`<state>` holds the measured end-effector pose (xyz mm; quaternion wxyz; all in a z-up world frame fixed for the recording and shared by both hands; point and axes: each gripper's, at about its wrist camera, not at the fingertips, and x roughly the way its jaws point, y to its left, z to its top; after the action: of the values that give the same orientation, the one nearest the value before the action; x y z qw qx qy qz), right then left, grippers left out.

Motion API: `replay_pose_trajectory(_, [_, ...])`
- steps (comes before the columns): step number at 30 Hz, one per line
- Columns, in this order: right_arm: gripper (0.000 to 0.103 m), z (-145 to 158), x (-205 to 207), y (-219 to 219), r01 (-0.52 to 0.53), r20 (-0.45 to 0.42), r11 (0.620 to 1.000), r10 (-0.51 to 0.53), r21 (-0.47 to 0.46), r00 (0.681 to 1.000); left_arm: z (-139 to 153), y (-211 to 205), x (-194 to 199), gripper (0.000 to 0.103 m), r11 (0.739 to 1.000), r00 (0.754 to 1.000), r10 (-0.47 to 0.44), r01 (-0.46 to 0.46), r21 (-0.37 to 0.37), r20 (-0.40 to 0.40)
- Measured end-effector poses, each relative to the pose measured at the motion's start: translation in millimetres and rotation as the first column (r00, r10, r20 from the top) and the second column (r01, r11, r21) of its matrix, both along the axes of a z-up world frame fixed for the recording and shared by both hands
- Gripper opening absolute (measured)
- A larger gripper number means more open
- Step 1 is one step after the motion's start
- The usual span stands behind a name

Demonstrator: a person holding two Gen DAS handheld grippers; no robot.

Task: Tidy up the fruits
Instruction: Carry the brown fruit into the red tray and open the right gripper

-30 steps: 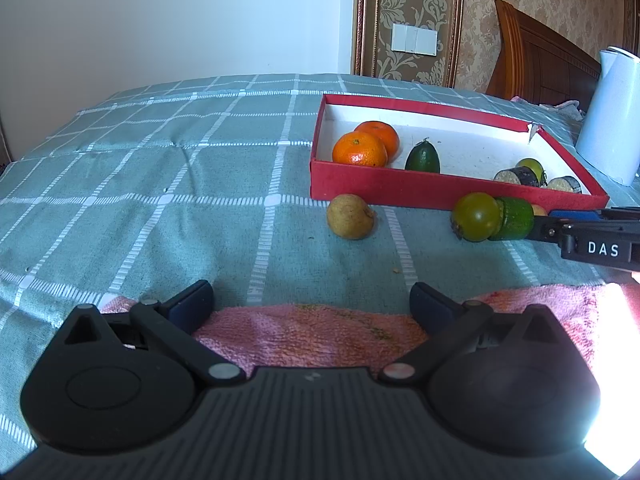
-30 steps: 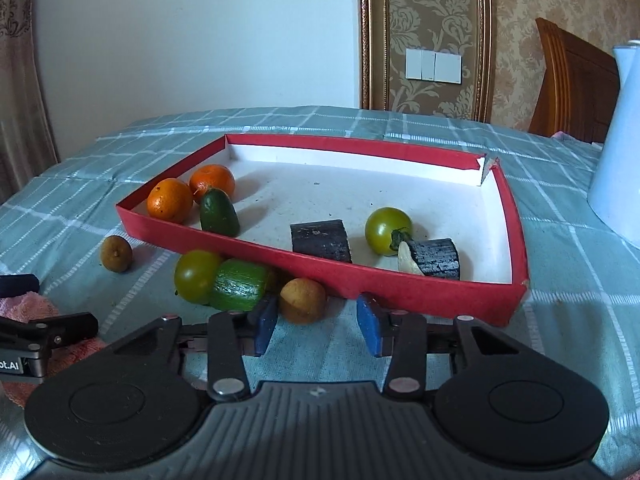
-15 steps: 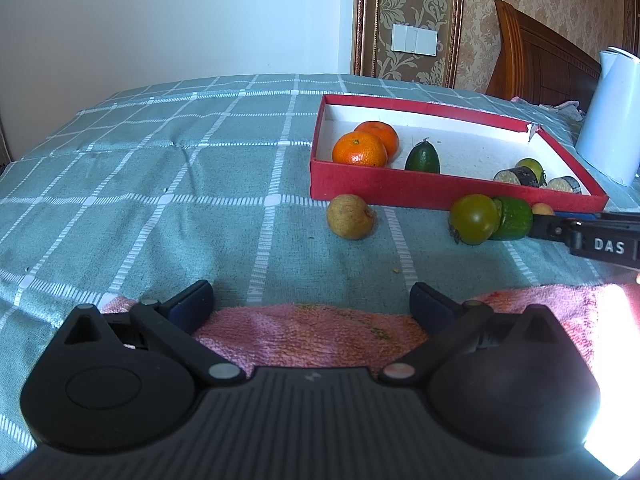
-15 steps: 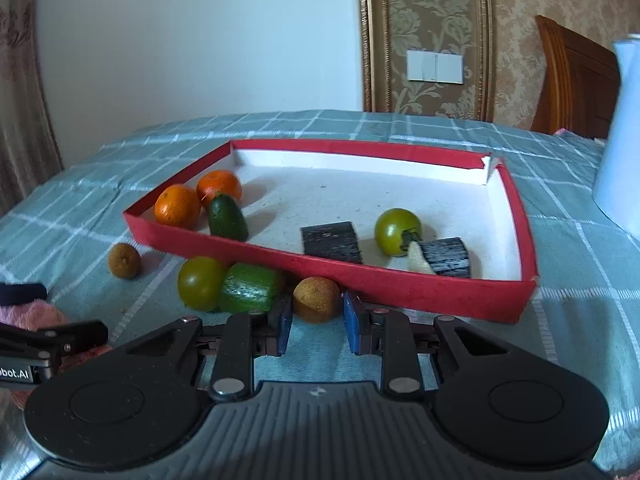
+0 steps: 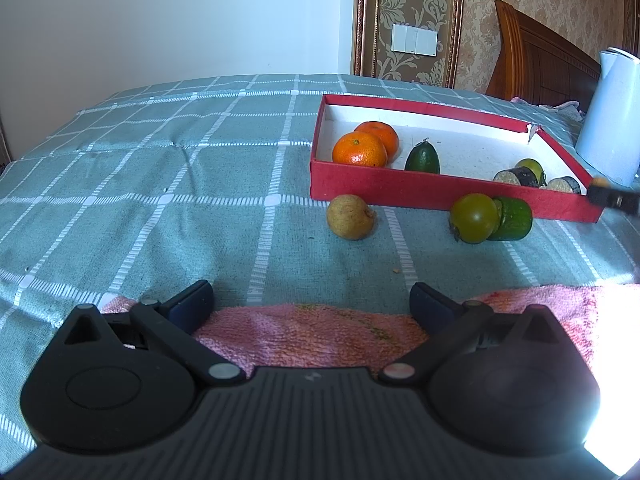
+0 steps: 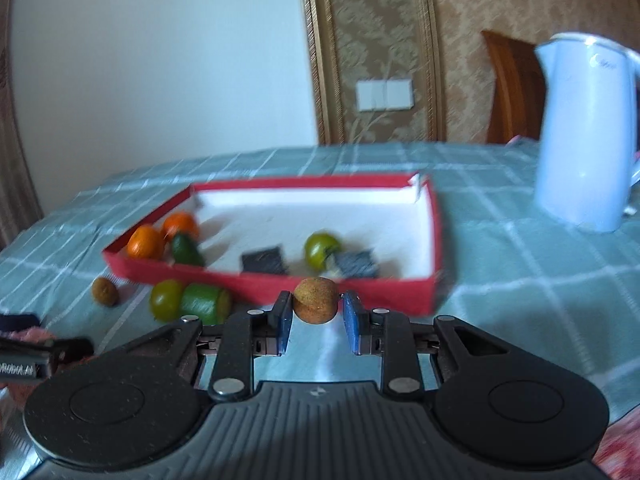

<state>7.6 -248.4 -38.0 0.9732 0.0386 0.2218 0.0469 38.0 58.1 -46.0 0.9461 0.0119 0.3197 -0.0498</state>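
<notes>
Contact is made: the right hand-held gripper [image 6: 315,309] has just closed on the small round brown fruit [image 6: 315,299] and lifted it off the checked bench [image 6: 520,280], just before the red cardboard tray's [image 6: 352,286] near wall, ready for placing inside.

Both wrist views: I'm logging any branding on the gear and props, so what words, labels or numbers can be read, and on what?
"Robot.AI", partly blurred, in white on the left gripper's finger, at the left edge of the right wrist view.
Grey mark near the kettle top: too blurred to read.
Small emblem on each gripper body: a symbol, no letters.
Red box, fruit, wall switch: no text.
</notes>
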Motion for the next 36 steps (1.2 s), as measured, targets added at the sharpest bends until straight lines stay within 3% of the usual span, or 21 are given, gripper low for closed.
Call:
replay_pose_trajectory(5, [0.026,14,22,-11,0.035,0.029,0.998,-0.033,-0.051,0.999,0,0,0,0.103,1.0,1.0,0.0,0.0,0.0,0.0])
replay_pose_trajectory(12, [0.026,8,73,-22,0.063,-0.014,0.995,-0.064,-0.077,0.998,0,-1,0,0.103,1.0,1.0,0.0,0.0,0.002,0.0])
replay_pose_trajectory(19, [0.026,-3,113,-33,0.064,-0.096,0.998,-0.065,-0.018,0.993,0,-1,0,0.103,1.0,1.0,0.0,0.0,0.002,0.0])
replay_pose_trajectory(36, [0.029,-15,123,-24,0.054,-0.127,0.997,-0.061,-0.064,0.99,0,-1,0,0.103,1.0,1.0,0.0,0.0,0.001,-0.001])
